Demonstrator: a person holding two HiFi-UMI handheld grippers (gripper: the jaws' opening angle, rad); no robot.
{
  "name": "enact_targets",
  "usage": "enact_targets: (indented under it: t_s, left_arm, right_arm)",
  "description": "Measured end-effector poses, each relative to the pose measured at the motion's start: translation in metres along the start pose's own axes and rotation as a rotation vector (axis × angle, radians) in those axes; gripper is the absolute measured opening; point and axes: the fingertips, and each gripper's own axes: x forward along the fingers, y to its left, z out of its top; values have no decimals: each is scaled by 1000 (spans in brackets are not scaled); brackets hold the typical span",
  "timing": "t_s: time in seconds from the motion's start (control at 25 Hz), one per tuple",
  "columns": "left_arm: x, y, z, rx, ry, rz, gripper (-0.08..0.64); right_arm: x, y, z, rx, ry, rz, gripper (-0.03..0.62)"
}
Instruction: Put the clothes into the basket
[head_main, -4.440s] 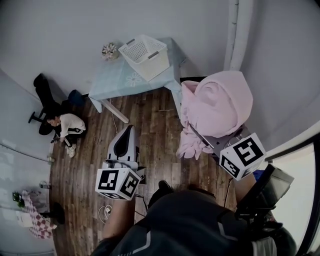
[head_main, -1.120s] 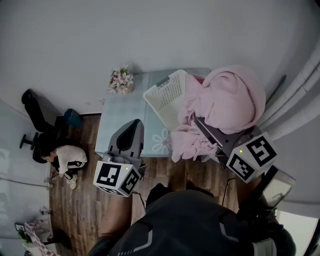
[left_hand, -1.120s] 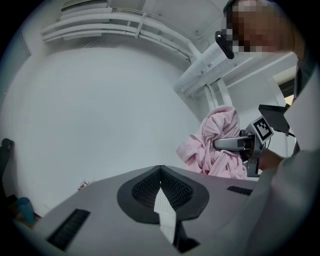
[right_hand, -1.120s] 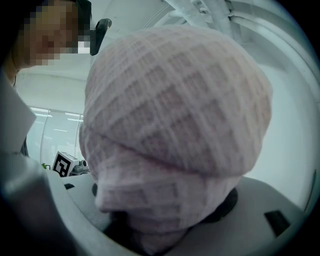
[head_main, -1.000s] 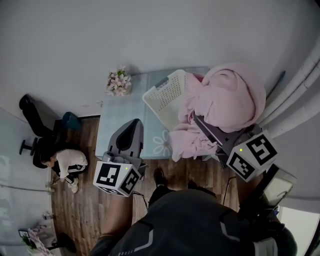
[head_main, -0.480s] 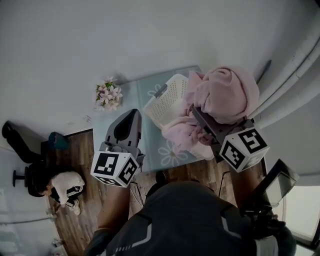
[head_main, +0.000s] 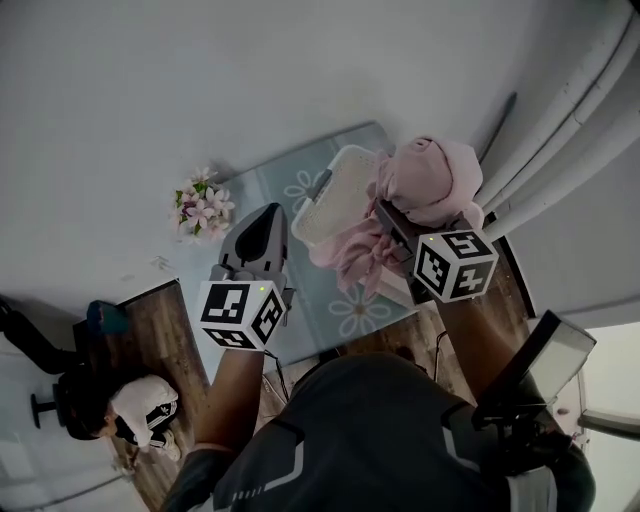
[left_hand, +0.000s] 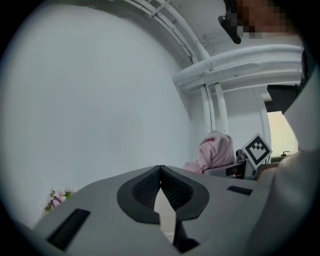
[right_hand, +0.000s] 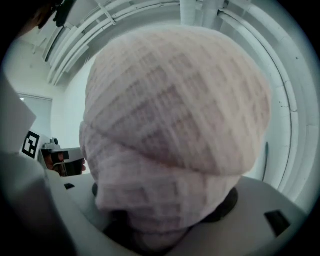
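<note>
Head view looks steeply down on a pale blue, flower-printed tabletop (head_main: 350, 312) with a white plastic basket (head_main: 322, 205) standing on it. My right fingers (head_main: 393, 226) are clenched on a big bundle of pink clothes (head_main: 430, 175), held in the air over the basket's right side. Loose folds trail down against the basket's near right corner. I cannot tell whether any cloth already rests inside. The part of the basket's inside that shows, left of the bundle, looks bare.

Right gripper view is almost filled by the pink fabric, a waffle-textured knit bulging above and around my fingers, which grasp a gathered wad at its base.

My left fingers (left_hand: 145, 190) are pressed together tip to tip with nothing between them. They hover to the left of the basket, above the tabletop. A small bunch of pink flowers (head_main: 200, 205) sits farther left of the basket, well apart from it.

I judge the clothes to be soft, light and limp, bulky rather than heavy, and in no way fragile. The knit should give a sure hold and not slip. A thick gathered fold, as I have now, seems the best place to grip. The hanging folds may drape over the basket's rim and stay outside, so my left fingers could pinch those and tuck them in.
</note>
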Motion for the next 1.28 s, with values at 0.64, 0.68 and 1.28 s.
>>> enact_targets:
  t_s: [0.64,0.68,1.28]
  left_arm:
    - [42,18,-37,13,104,-130,2]
    - [43,19,-41,9,113,-133,2]
    - [53,29,-68,-11,181,-154,2]
  right_arm:
    - [70,-40,-115,166,352,-74,345]
    - [73,-42,-118,171,367,-76,345]
    - [94,-56,-204,233,627,-120,345]
